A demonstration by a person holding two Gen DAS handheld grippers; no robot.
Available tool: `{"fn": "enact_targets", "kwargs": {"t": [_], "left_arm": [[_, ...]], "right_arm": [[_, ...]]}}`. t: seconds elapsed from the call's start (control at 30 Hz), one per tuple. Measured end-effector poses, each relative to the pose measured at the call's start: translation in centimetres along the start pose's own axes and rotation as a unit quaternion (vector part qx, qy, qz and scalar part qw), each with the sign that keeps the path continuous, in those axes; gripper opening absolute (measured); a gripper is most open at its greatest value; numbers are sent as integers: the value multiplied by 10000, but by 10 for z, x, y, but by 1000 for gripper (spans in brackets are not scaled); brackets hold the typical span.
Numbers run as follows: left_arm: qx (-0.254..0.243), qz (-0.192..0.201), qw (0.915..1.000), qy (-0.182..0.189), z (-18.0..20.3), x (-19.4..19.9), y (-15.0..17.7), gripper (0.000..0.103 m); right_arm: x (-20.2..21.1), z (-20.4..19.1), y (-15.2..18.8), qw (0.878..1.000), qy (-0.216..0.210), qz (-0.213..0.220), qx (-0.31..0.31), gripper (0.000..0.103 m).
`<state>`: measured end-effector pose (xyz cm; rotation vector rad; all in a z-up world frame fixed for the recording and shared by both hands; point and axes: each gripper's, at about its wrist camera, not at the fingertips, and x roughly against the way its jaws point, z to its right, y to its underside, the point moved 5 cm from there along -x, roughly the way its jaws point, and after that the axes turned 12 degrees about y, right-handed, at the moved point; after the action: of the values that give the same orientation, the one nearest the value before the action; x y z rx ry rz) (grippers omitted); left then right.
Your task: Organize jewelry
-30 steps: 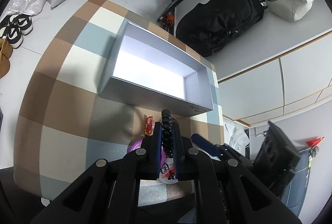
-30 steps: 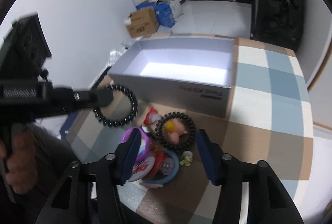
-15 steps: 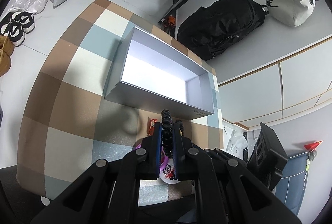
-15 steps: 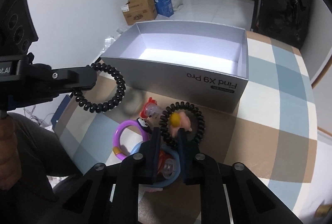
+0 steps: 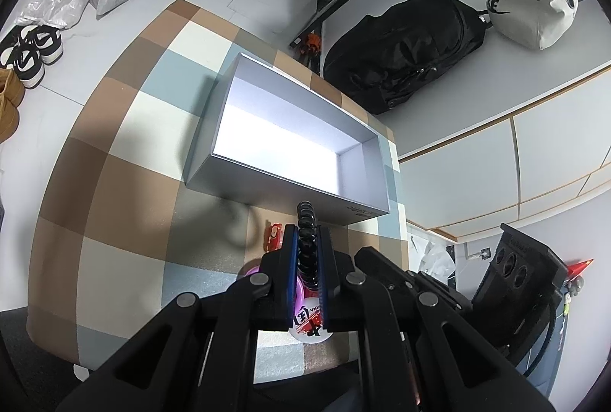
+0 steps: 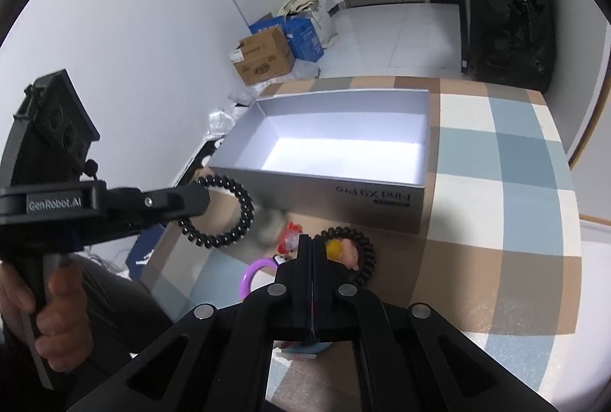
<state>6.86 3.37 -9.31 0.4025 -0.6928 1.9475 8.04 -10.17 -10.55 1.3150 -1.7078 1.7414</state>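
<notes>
Clearly light, springy, grippy: black coil band [image 6: 225, 211] pinched by left claw [image 5: 306, 251]; right claw [image 6: 312, 249] fully closed, seemingly empty, near box [image 6: 320, 192].

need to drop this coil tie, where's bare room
The box is bare inside, and the cloth right of the box is free. Crowded in front of the box: second coil and purple ring under the right gripper.

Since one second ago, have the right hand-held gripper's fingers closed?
Yes. The right hand-held gripper, earlier spread wide, is now shut, fingers meeting in front of the grey box.
</notes>
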Motion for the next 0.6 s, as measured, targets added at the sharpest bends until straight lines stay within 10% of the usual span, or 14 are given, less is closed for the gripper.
{"fn": "enact_targets", "kwargs": {"t": [0.13,0.2,0.27,0.33,0.6], "left_arm": [[67,-1,10000,-4,-2,-1,-1,5],[81,18,10000,18,-1,0,-2,5],[69,35,10000,23,0,1,-2,5],[71,57,10000,16,-1,2,-3,5],[123,16,9999,3,-3,0,-4,5]], "right_arm": [[-7,7,-1,9999,71,-145,-55,6],[-11,9,1,9995,98,-276,-107,20],[-16,10,3,9992,68,-355,-141,56],[-17,9,3,9994,175,-268,-103,65],[-39,4,6,9981,268,-559,66,66]]}}
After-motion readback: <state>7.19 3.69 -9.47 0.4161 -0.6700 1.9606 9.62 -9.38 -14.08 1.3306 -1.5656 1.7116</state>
